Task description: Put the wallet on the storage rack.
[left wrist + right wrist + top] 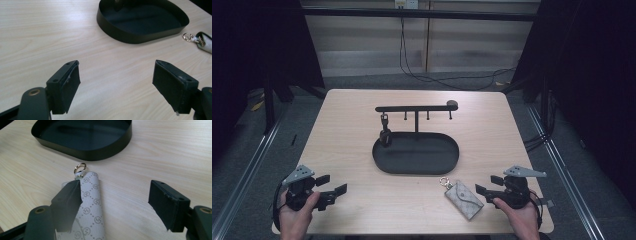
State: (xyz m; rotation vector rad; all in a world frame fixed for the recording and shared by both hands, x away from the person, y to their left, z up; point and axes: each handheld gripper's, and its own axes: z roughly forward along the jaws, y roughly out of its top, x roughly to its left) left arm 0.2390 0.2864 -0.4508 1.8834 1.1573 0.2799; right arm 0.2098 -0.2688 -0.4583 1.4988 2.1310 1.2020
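my left gripper (328,192) rests at the near left of the table (347,115), jaws wide apart, holding nothing. my right gripper (486,187) sits at the near right, jaws wide apart, empty, just right of the pouch (463,199). the pouch lies flat, its ring (80,167) pointing toward the tray (414,167), near it but apart. likely step: approach. next move calls for centring the pouch between the right jaws, then closing.

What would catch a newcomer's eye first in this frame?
The black oval tray with its hook rack stands mid-table, a dark item hanging at the rack's left end. A grey patterned key pouch lies near the front edge, beside the open right gripper.
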